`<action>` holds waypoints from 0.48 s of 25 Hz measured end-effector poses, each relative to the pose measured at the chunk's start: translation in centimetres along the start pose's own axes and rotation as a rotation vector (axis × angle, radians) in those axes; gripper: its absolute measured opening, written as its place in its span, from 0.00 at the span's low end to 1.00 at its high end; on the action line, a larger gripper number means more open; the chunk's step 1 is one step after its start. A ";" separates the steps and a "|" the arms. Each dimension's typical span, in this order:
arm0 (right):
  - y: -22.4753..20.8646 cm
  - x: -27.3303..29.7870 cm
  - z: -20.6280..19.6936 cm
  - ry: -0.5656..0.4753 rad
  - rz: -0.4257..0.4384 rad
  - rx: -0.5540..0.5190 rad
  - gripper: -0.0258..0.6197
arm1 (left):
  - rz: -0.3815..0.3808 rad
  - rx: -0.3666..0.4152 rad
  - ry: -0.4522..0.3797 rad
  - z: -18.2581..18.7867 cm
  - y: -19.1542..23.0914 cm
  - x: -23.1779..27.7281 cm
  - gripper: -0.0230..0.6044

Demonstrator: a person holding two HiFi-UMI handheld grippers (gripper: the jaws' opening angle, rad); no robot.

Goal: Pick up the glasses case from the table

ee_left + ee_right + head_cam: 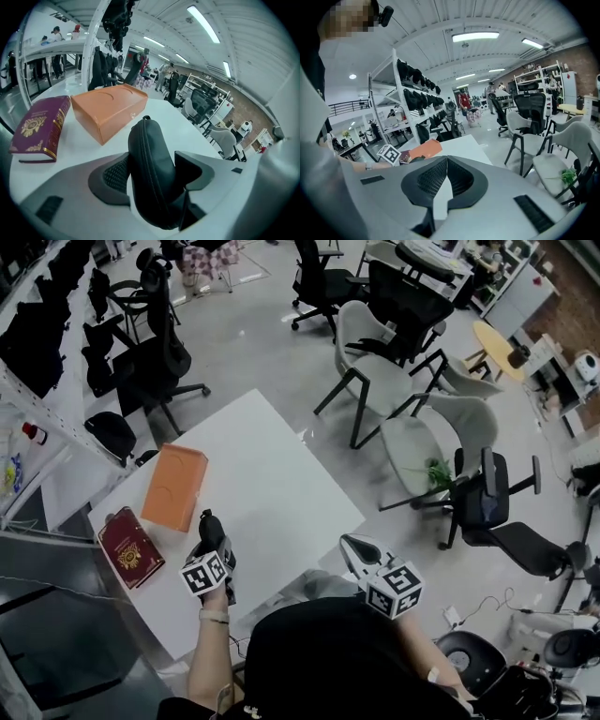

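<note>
The black zipped glasses case point(149, 154) stands on end between the jaws of my left gripper point(152, 169), and both pads press on its sides. In the head view the glasses case point(210, 529) sticks out of the left gripper point(213, 542) over the near-left part of the white table point(272, 479), seemingly just off the tabletop. My right gripper point(354, 547) hovers at the table's near right edge, apart from the case. In the right gripper view, the right gripper point(446, 158) has its fingertips touching and nothing between them.
An orange box point(174, 487) lies on the table beyond the case, and a dark red book point(130, 547) lies at the left edge. Grey chairs point(375, 371) and black office chairs point(487, 502) stand beyond and right of the table. Shelving point(37, 362) runs along the left.
</note>
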State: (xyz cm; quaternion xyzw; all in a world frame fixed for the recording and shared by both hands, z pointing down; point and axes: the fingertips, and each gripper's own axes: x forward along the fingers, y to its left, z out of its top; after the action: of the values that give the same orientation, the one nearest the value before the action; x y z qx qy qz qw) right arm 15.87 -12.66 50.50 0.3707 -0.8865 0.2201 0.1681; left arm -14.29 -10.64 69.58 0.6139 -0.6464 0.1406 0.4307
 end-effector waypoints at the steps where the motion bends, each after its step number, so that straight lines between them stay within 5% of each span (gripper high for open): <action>1: 0.3 0.4 0.1 -0.001 0.015 0.000 0.08 | -0.009 0.008 -0.016 0.3 -0.2 -0.5 0.53; 12: 5.3 4.8 2.3 -0.005 0.214 -0.070 0.08 | 0.005 0.073 -0.169 3.6 -1.5 -9.0 0.53</action>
State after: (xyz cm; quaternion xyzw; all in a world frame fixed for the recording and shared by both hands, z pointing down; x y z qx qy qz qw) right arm 8.46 -13.34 49.37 0.2683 -0.9286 0.2047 0.1544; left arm -15.43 -7.44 60.35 0.6373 -0.6764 0.1126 0.3517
